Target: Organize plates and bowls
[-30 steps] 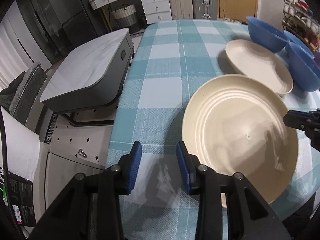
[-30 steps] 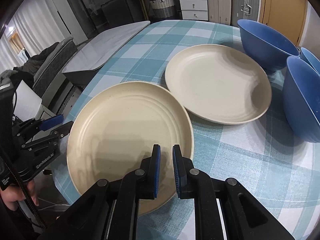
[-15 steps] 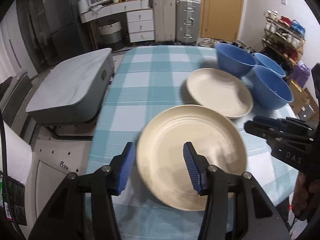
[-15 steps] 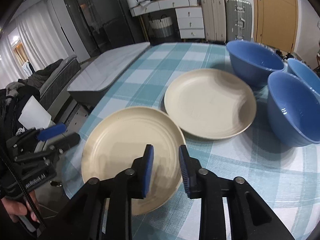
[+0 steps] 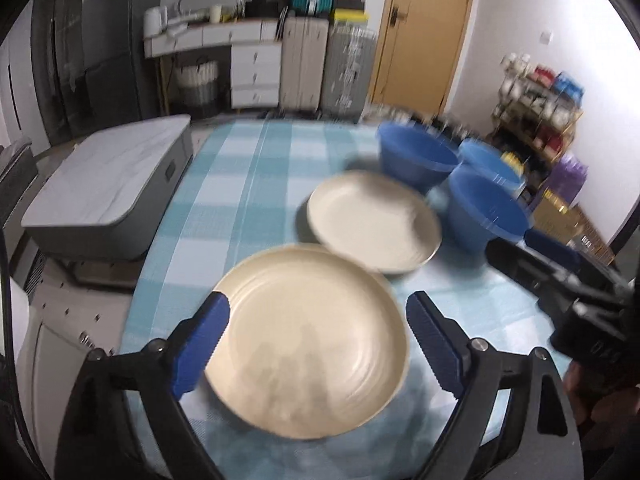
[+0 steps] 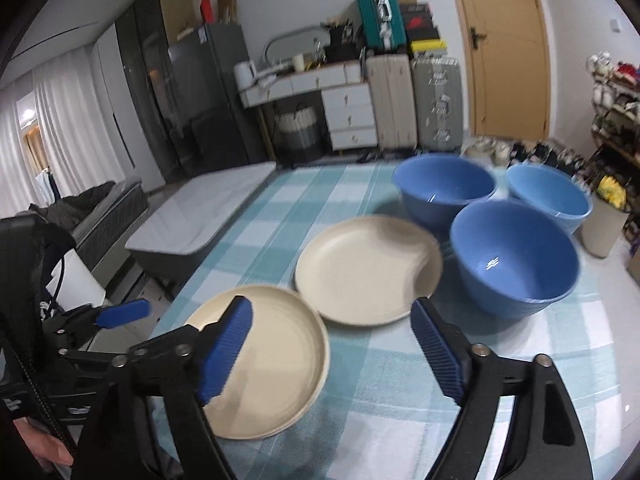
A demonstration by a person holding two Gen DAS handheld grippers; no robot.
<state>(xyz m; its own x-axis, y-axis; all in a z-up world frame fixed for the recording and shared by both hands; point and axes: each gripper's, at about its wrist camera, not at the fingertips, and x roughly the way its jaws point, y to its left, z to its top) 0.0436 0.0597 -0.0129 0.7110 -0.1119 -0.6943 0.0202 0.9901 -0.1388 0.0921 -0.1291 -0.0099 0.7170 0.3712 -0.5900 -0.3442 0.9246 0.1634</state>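
Two cream plates lie side by side on the checked tablecloth: a near plate (image 5: 308,340) (image 6: 264,356) and a far plate (image 5: 372,220) (image 6: 368,268). Three blue bowls stand behind them: a near bowl (image 5: 486,210) (image 6: 516,256), a back left bowl (image 5: 416,160) (image 6: 444,188) and a back right bowl (image 5: 488,160) (image 6: 548,196). My left gripper (image 5: 316,344) is wide open above the near plate and holds nothing. My right gripper (image 6: 332,352) is wide open above the table to the right of the near plate and holds nothing. The right gripper also shows in the left wrist view (image 5: 560,272).
The table (image 5: 240,184) ends at its left edge, with a low grey bench (image 5: 108,184) (image 6: 208,220) beside it on the floor. Drawers, suitcases (image 6: 416,100) and a door (image 6: 508,48) stand at the far wall. A cluttered shelf rack (image 5: 536,112) is at the right.
Both grippers have pulled up and back from the near plate and opened from nearly shut to wide open. The plates and bowls have not moved.
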